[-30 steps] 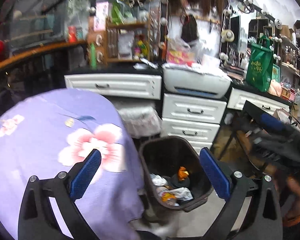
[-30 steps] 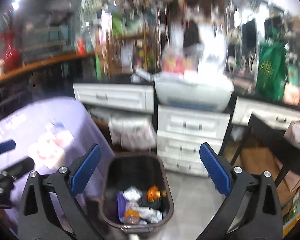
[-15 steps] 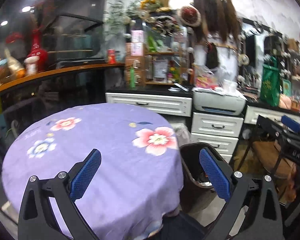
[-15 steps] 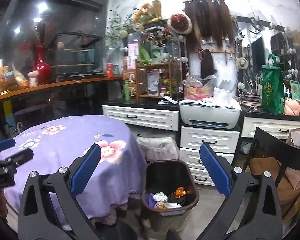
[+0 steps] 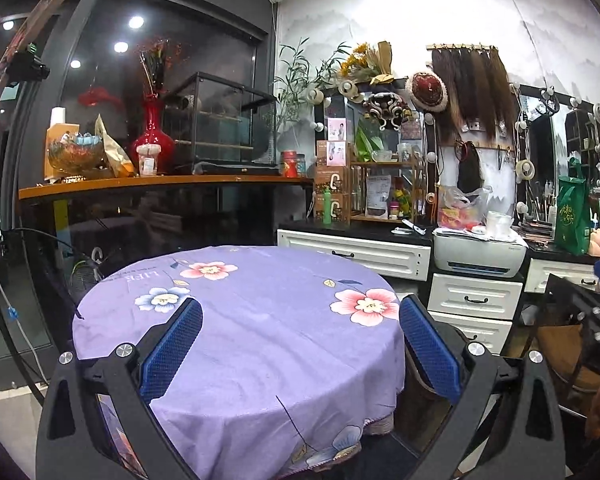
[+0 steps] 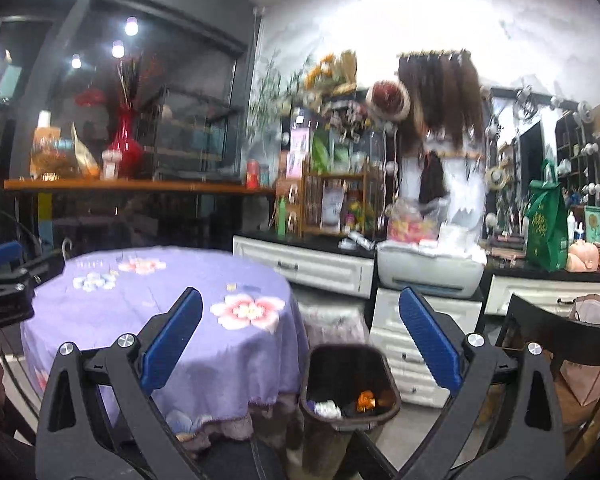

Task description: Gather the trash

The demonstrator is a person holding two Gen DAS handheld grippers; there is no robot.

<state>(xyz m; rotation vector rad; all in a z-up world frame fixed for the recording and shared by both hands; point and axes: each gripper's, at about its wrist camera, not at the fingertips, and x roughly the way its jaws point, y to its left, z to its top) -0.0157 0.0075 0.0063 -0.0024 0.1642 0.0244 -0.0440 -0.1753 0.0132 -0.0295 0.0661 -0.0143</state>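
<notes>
A dark bin (image 6: 350, 386) stands on the floor right of the round table (image 6: 172, 320); inside it lie white, orange and bluish pieces of trash (image 6: 342, 406). My right gripper (image 6: 300, 344) is open and empty, held above and back from the bin. My left gripper (image 5: 300, 344) is open and empty above the table's purple flowered cloth (image 5: 260, 320); it also shows at the left edge of the right wrist view (image 6: 2, 276). In the left wrist view only a sliver of the bin (image 5: 420, 404) shows behind the right finger. No trash shows on the cloth.
White drawer cabinets (image 5: 474, 300) with a printer (image 5: 480, 254) stand behind the table. A dark chair (image 6: 560, 332) with a paper bag (image 6: 596, 312) stands at the right. A wooden counter (image 5: 160, 182) with a red vase runs along the back left.
Both grippers have risen and pulled back from above the bin. The left view has swung from the bin to the table top. Both stay open and empty.
</notes>
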